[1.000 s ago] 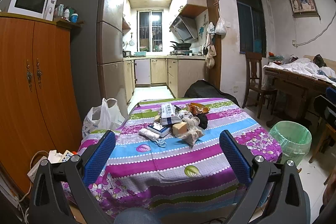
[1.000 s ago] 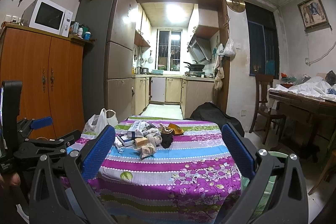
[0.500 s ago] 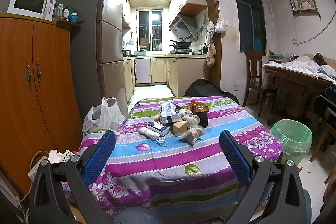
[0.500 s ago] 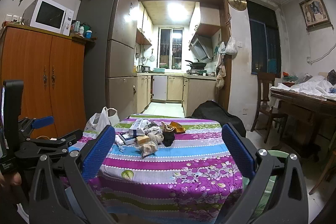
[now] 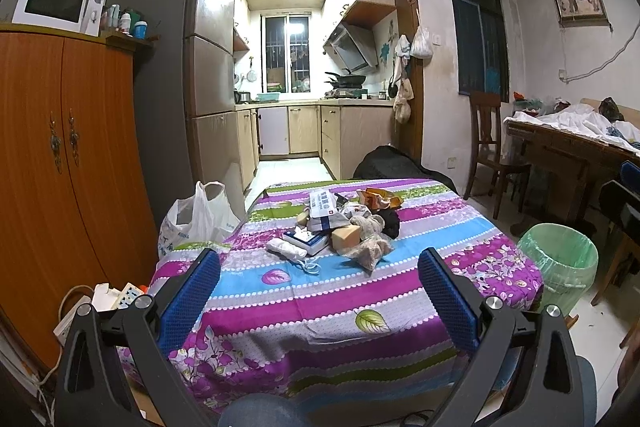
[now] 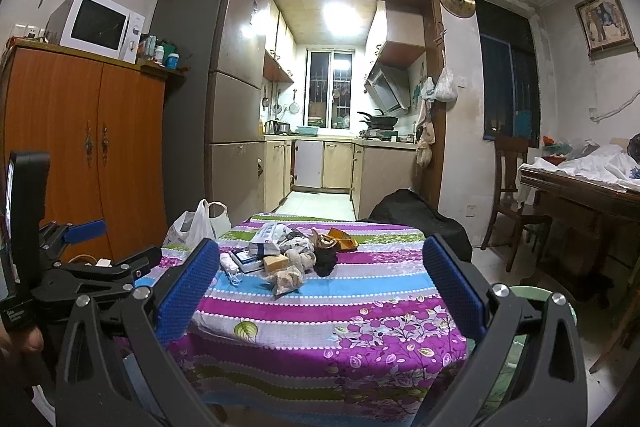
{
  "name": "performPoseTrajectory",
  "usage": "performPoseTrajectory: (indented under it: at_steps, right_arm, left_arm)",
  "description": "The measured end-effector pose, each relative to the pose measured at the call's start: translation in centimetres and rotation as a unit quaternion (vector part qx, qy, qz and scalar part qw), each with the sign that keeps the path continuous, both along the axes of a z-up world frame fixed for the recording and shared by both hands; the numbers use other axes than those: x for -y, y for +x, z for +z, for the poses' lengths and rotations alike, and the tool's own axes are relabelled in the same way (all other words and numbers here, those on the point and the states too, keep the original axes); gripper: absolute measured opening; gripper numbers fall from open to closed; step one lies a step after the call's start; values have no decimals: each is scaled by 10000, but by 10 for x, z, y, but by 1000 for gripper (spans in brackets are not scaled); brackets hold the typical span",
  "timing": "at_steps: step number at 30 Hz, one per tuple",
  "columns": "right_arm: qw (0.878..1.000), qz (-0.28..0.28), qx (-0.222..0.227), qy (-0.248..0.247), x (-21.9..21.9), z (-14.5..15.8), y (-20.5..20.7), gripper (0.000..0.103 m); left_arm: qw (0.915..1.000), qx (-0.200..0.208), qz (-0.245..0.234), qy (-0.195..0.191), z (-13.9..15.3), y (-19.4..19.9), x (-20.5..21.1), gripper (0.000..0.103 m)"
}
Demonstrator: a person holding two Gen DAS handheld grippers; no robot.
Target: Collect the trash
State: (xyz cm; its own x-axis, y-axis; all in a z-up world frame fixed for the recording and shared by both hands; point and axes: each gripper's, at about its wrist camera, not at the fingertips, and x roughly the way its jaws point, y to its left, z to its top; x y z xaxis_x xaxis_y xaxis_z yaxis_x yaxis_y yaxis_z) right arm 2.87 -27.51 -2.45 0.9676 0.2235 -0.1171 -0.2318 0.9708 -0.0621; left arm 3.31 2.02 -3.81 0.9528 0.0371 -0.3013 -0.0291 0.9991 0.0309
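left gripper [image 5: 318, 297]: jaws wide apart, nothing between them, held before the table [image 5: 400, 299] | right gripper [image 6: 320, 291]: also spread and empty | trash [image 5: 344, 227]: a heap in the middle of the striped cloth (box, wrappers, maybe tissue, too small to tell) | bin [image 5: 560, 263]: green liner, on the floor right of the table

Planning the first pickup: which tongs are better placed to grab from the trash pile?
Left, marginally: the left tongs look nearer the trash pile; the right tongs sit further back. Both open, empty.
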Motion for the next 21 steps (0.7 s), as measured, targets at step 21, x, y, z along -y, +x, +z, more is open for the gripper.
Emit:
performPoseTrajectory:
  at_steps: [21]
  right_arm:
    - [9319, 1696, -3170, -481, -91, -116, 282, 74]
  left_arm:
    - [9696, -2187, -972, -518, -92, 221, -127, 96]
